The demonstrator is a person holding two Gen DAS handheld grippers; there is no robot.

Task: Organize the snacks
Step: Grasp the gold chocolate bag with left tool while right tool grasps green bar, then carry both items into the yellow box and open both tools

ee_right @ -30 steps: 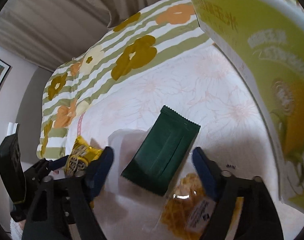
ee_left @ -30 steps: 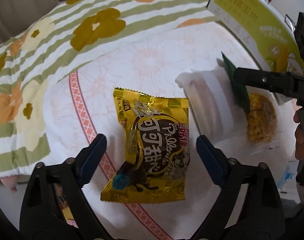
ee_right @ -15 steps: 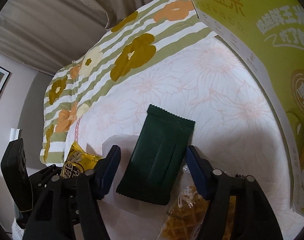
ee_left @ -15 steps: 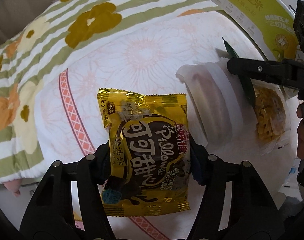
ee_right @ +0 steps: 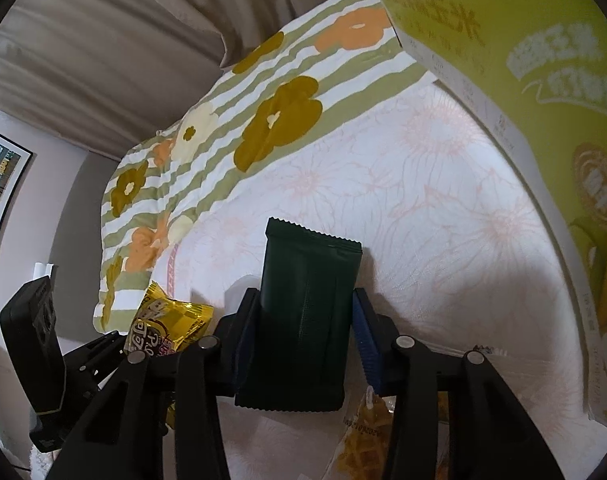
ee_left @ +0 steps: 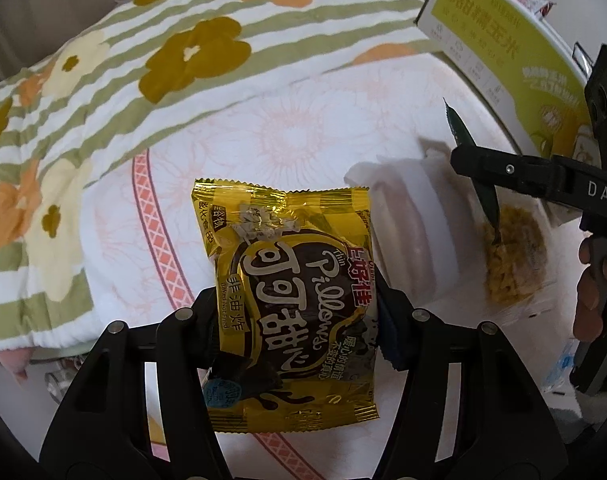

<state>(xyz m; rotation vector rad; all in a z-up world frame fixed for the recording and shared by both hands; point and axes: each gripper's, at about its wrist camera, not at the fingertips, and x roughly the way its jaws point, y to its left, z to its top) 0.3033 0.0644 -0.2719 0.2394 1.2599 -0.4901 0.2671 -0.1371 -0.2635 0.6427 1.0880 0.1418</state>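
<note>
Left wrist view: my left gripper (ee_left: 295,312) had its fingers pinched onto the crinkly yellow foil snack bag with dark lettering (ee_left: 291,292), gripping both long edges.
Change, left: a second before, those fingers stood wide apart either side of the bag as it lay flat; they had since closed and the bag sat higher against them.
Right wrist view: my right gripper (ee_right: 303,332) was clamped on the flat dark green sachet with a serrated top edge (ee_right: 307,312).
Change, right: the sachet had lain askew between open fingers; now it stood straight, held between the pads.
Snack positions: both packets were in my grip over the white bedsheet with pale pink flowers (ee_left: 295,136); a clear packet of yellow waffle pieces (ee_left: 511,256) remained on the sheet beside the right gripper.
Destination, my guess: the big yellow-green printed carton (ee_right: 543,92) nearby.
Meaning: both pickups looked secured, so carrying was next.
</note>
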